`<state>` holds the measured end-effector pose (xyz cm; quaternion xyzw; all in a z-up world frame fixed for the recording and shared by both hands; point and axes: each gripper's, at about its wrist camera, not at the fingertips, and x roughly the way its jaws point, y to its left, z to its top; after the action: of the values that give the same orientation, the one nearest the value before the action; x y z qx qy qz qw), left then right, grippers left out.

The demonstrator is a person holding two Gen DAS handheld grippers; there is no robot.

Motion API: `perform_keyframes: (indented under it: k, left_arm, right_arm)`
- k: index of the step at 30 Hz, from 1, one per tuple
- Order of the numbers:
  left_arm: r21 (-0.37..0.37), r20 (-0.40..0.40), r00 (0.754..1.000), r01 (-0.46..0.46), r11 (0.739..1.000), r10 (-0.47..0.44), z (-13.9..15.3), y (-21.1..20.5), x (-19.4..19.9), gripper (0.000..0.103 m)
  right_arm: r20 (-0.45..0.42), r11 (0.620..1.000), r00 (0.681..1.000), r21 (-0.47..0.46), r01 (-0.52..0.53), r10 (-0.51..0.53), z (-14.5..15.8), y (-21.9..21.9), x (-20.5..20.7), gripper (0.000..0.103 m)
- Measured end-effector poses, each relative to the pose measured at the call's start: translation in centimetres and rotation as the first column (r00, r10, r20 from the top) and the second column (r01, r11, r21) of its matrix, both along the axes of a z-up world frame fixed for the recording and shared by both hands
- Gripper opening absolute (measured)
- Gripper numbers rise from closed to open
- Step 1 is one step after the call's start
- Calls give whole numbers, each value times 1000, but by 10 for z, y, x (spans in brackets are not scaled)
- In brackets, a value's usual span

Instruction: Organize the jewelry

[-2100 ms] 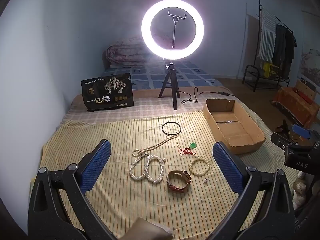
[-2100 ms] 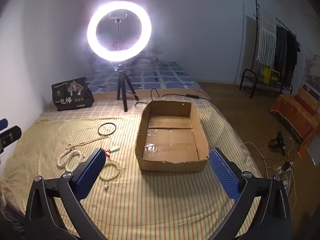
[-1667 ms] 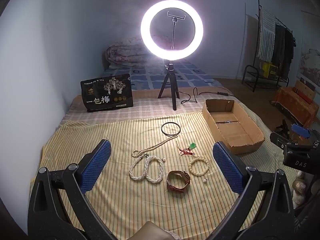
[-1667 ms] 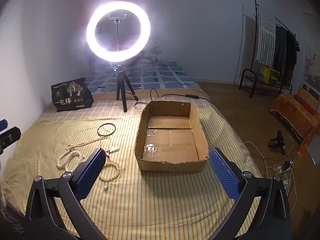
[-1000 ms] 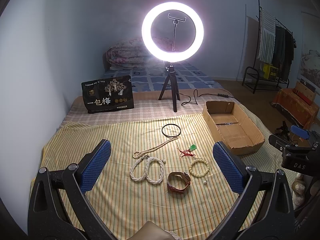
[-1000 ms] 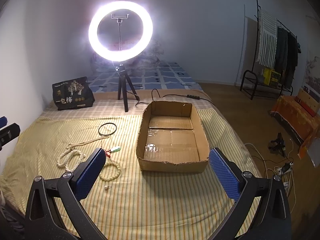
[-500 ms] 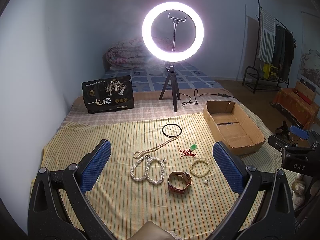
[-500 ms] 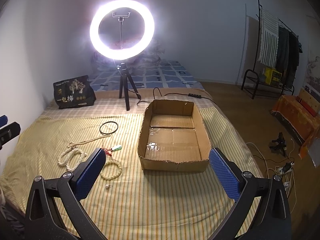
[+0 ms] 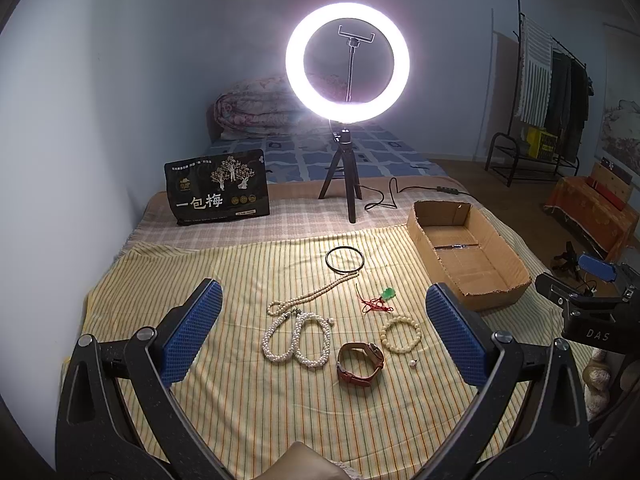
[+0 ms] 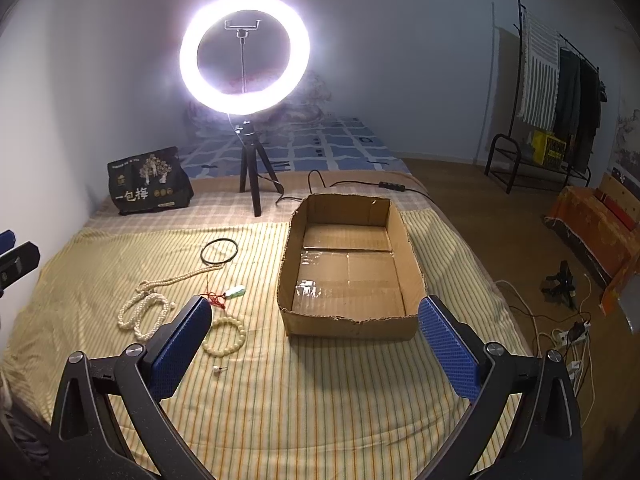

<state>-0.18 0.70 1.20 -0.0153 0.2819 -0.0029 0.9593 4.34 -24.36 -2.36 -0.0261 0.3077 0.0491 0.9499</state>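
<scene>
Jewelry lies on a yellow striped bedspread (image 9: 240,272): a white pearl necklace (image 9: 298,334), a brown leather watch (image 9: 360,362), a cream bead bracelet (image 9: 401,333), a green pendant on red cord (image 9: 380,300), a black ring (image 9: 345,259) and a small pearl stud (image 9: 413,365). An empty cardboard box (image 9: 468,256) sits to their right. My left gripper (image 9: 324,334) hovers open above the pearls and watch, holding nothing. My right gripper (image 10: 314,348) hangs open before the cardboard box (image 10: 348,272), with the bead bracelet (image 10: 224,336) by its left finger.
A lit ring light on a tripod (image 9: 347,136) stands at the back, its cable (image 9: 400,194) running right. A black snack bag (image 9: 218,190) leans at the back left. The wall is close on the left; the bed edge and floor cables (image 10: 560,332) lie right.
Both views have shifted only slightly; the right gripper has drifted a little to the left. Both grippers stay open and the jewelry has not moved.
</scene>
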Motion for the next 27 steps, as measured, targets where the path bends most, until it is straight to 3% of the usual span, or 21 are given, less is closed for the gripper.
perform_keyframes:
  k: [19, 27]
  left_arm:
    - [2, -17, 1000, -7, 1000, 7, -14, 6, 1, 103]
    - [9, -61, 998, -28, 1000, 28, -26, 18, 10, 103]
  right_arm:
    - [-19, 1000, 1000, 5, 9, -9, -3, 0, 2, 102]
    - [-41, 1000, 999, -7, 15, -16, -5, 4, 7, 102]
